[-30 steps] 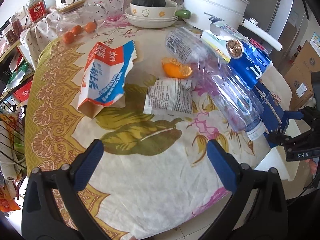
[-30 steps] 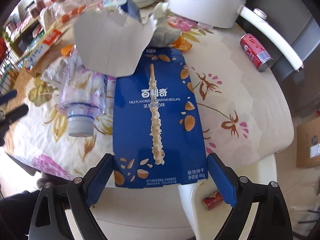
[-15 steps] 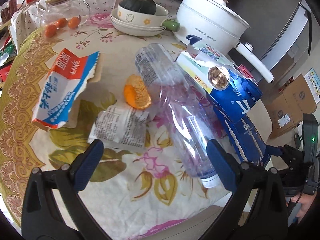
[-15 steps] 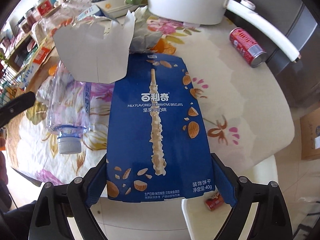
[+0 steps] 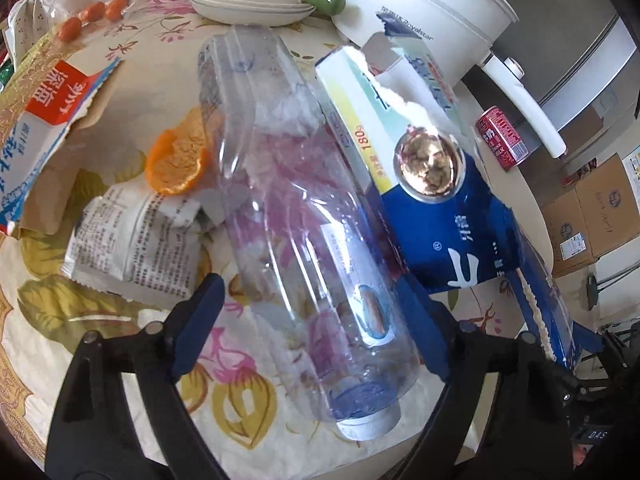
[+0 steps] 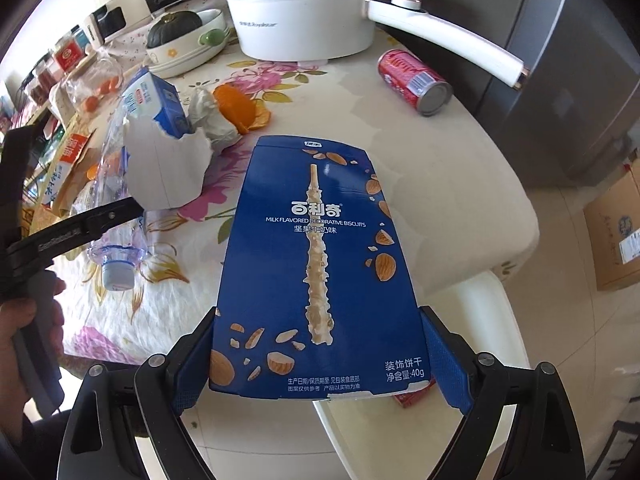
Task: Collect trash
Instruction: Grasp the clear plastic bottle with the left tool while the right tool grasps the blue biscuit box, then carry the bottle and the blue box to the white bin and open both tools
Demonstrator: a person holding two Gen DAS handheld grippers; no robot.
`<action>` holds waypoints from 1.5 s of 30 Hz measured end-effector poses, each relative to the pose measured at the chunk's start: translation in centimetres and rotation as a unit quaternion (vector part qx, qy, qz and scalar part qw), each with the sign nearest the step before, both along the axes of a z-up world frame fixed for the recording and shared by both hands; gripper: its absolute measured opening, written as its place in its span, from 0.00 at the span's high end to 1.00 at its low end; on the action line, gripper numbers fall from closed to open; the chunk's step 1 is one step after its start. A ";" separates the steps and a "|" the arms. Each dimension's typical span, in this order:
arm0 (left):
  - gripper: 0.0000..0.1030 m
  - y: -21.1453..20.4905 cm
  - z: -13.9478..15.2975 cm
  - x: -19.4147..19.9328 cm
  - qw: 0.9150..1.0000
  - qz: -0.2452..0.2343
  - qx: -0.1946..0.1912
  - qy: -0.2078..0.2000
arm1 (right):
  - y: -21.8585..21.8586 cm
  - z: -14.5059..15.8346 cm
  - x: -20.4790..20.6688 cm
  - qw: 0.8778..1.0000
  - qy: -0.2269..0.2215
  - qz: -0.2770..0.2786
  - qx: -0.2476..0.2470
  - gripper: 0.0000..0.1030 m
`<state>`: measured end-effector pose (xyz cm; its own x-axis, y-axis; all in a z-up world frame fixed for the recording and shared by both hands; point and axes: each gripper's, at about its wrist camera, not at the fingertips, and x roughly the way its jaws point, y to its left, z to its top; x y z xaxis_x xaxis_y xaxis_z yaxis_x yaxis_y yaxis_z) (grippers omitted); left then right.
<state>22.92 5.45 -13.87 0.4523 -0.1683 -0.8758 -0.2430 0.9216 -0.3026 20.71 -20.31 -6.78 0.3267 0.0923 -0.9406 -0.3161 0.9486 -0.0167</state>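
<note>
A clear plastic bottle (image 5: 288, 208) lies on the flowered tablecloth (image 5: 120, 360), cap toward me. My left gripper (image 5: 310, 324) straddles its lower body and its jaws are closing. The right pad (image 5: 420, 328) is at the bottle's side, while a gap shows at the left pad (image 5: 200, 320). In the right wrist view, my right gripper (image 6: 318, 360) is shut on the near end of a blue biscuit box (image 6: 316, 240), which is raised off the table. The left gripper's black arm (image 6: 80, 228) and the bottle's cap (image 6: 118, 274) show at the left there.
Orange peel (image 5: 178, 164), a white printed wrapper (image 5: 136, 244), a torn blue-and-white carton (image 5: 420, 152) and a red-and-blue bag (image 5: 40, 128) lie around the bottle. A red can (image 6: 414, 80) lies near the white pot (image 6: 304, 20). A white stool (image 6: 440, 420) stands below the table edge.
The left gripper moved over the bottle, which now lies between its narrowing jaws. The right gripper took the biscuit box by its near end and lifted it.
</note>
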 end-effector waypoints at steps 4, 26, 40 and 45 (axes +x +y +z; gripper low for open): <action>0.33 -0.1 0.0 -0.2 1.000 -0.005 -0.004 -0.005 | -1.2 0.5 -0.8 1.000 -0.003 -0.003 0.001 0.09; 0.40 1.3 5.2 -7.0 0.995 -0.045 0.033 -0.079 | -2.1 4.4 -2.9 0.998 -0.055 -0.017 0.034 0.09; 0.39 1.1 2.3 -9.2 0.998 -0.063 -0.016 0.011 | -3.0 3.6 -4.4 0.999 -0.039 -0.015 0.026 0.09; 0.21 1.5 2.9 -8.7 0.998 -0.041 -0.036 -0.012 | -2.9 3.3 -4.3 0.999 -0.030 -0.018 0.031 0.09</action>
<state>14.22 6.93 -10.95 0.4552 -0.2679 -0.8491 -0.1605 0.9134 -0.3742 16.46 -23.23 -3.48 0.3860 0.1370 -0.9123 -0.2829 0.9588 0.0243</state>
